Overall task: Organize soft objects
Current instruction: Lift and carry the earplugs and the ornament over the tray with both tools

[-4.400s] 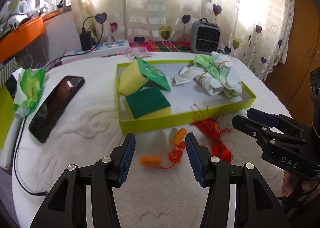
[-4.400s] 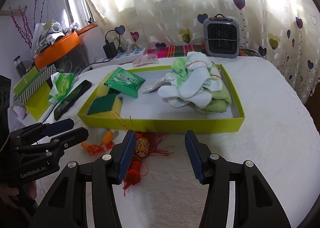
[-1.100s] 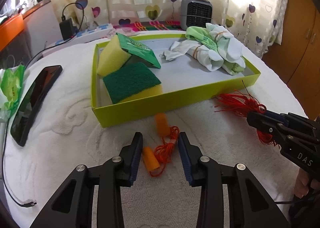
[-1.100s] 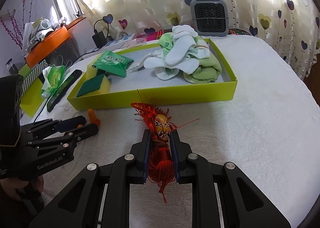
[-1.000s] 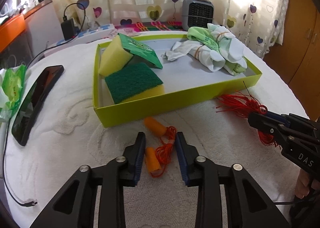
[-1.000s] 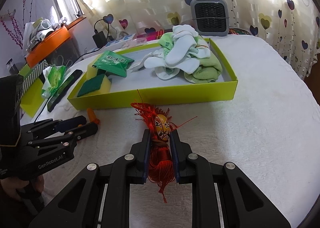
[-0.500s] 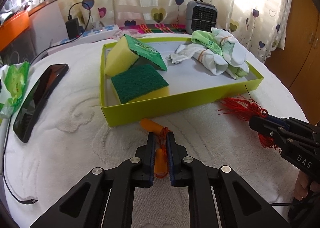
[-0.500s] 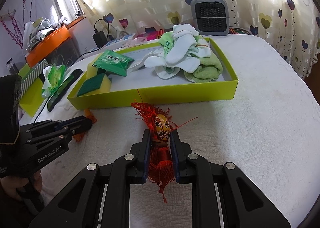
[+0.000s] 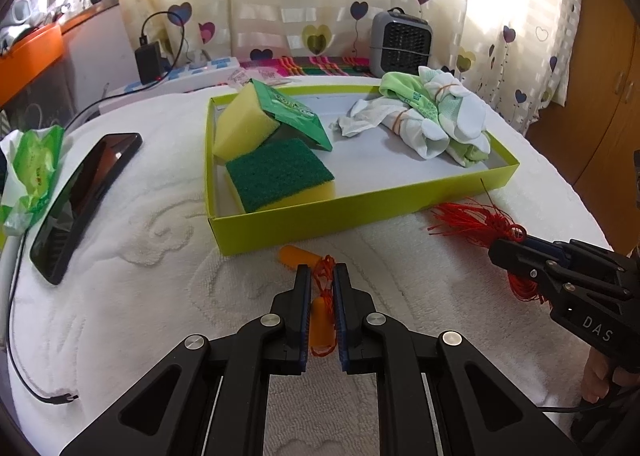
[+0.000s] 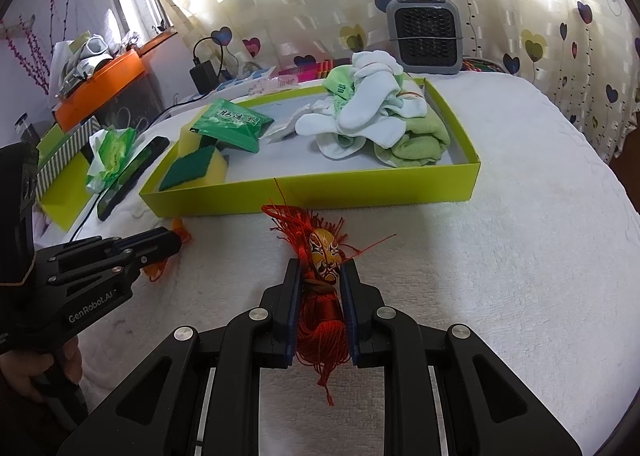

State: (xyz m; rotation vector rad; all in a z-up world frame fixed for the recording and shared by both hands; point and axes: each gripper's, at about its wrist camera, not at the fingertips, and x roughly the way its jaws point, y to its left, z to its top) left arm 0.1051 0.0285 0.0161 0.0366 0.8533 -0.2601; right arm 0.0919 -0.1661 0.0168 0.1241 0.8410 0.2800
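Note:
My left gripper (image 9: 321, 276) is shut on a pair of orange foam earplugs (image 9: 320, 324) joined by a red cord; the second plug (image 9: 294, 256) lies just ahead on the white cloth. My right gripper (image 10: 320, 270) is shut on a red tassel ornament (image 10: 322, 320) with a painted mask face (image 10: 325, 254). Both sit just in front of the lime-green tray (image 9: 360, 207), which holds two green-and-yellow sponges (image 9: 280, 173), a green packet (image 9: 294, 113) and bundled white and green socks (image 9: 436, 119). The tray also shows in the right wrist view (image 10: 312, 191).
A black phone (image 9: 84, 199) and a green wrapper (image 9: 30, 171) lie left of the tray. A cable (image 9: 24, 372) runs along the left edge. A grey heater (image 9: 401, 43), a power strip (image 9: 172, 79) and curtains stand behind. The bed edge drops off at right.
My left gripper has closed on the earplugs and their cord, having been open around them a second ago. My right gripper has stayed shut on the tassel and hardly moved.

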